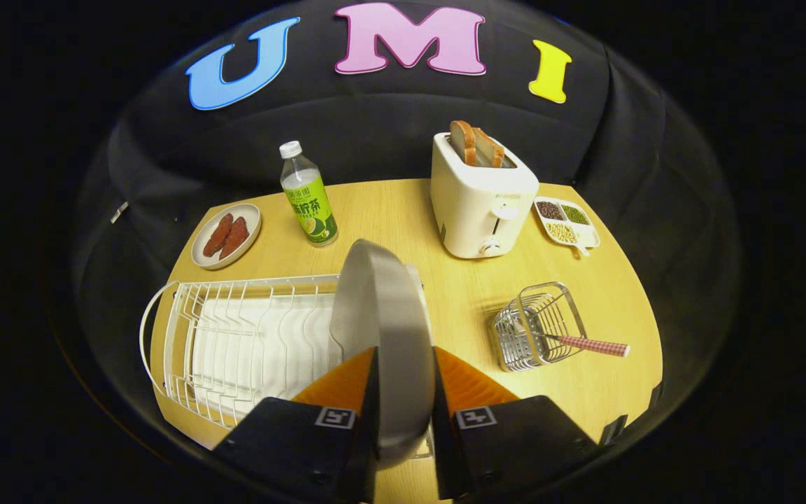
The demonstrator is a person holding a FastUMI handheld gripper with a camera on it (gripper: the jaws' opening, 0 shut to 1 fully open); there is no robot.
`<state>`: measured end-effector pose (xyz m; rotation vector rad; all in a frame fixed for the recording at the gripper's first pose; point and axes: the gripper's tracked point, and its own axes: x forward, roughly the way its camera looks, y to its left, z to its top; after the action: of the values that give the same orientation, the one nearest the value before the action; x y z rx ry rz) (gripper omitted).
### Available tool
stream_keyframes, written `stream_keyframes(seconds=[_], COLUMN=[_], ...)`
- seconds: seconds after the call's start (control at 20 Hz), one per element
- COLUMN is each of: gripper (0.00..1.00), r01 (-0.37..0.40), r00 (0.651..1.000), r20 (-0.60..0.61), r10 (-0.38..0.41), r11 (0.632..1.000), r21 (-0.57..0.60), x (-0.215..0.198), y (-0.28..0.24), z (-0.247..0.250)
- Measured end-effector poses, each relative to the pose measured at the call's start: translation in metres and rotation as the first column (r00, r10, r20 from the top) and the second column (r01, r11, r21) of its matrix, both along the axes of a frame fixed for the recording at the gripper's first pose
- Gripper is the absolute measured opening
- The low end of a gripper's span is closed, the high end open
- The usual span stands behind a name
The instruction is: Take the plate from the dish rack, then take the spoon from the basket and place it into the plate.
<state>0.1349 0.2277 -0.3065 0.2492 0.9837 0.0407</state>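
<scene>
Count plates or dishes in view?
3: grey plate on edge in the tool; sausage plate left of the bottle; divided bean dish beside the toaster.

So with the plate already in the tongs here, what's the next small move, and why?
Probably carry the plate rightward onto the bare table and set it flat. The tongs grip it on edge beside the dish rack, while the spoon still sits in the basket, so a landing spot is needed first.
</scene>
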Motion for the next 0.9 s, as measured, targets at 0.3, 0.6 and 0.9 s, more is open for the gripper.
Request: stream_keyframes(seconds=[0.3,0.6,0.9], gripper=[0.30,0.30,0.30], r01=[0.023,0.072,0.054], r00=[0.994,0.980,0.962], r20=[0.112,0.190,0.264], r10=[-0.005,-0.056,-0.068], r11=[0.987,0.994,0.997], r21=[-0.161,-0.077,0.061], x=[0.013,0.018,-0.016], y=[-0.012,-0.021,-0.073], z=[0.034,0.074,0.123])
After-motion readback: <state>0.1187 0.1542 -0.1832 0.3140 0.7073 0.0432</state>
